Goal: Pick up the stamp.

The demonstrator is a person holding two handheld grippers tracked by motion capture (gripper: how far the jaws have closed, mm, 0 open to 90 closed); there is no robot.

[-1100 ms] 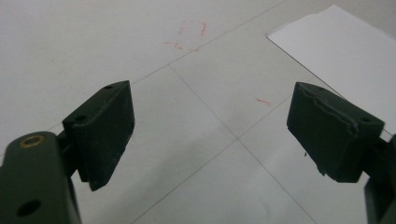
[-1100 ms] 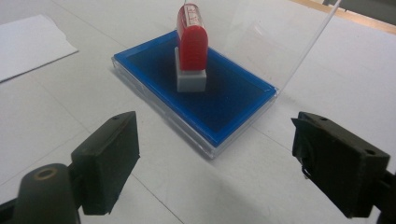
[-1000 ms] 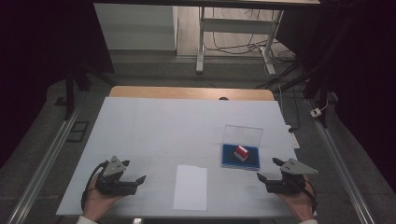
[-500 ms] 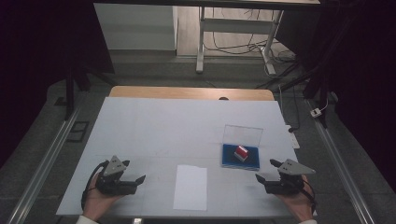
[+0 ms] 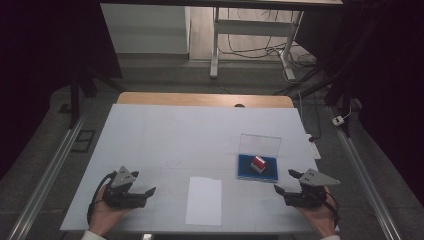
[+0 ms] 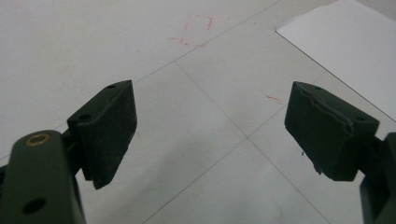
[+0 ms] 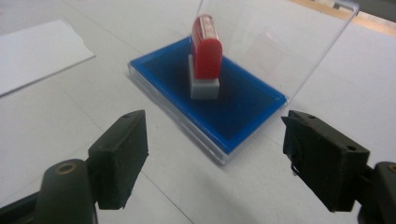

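A red stamp with a grey base point(image 5: 258, 163) point(image 7: 205, 46) stands on a blue pad case point(image 5: 248, 173) point(image 7: 243, 107) whose clear lid point(image 5: 260, 145) point(image 7: 280, 42) is raised behind it. My right gripper point(image 5: 285, 181) point(image 7: 215, 154) rests on the table just right of the case and points at it. It is open; its jaws have just been closing a little, with nothing between them. My left gripper point(image 5: 145, 186) point(image 6: 210, 130) lies at the front left, open over bare table.
A white sheet of paper point(image 5: 204, 200) point(image 6: 345, 42) point(image 7: 37, 51) lies between the two grippers near the front edge. The white table top point(image 5: 175, 135) has faint red marks point(image 6: 196, 32). A wooden strip borders its far edge.
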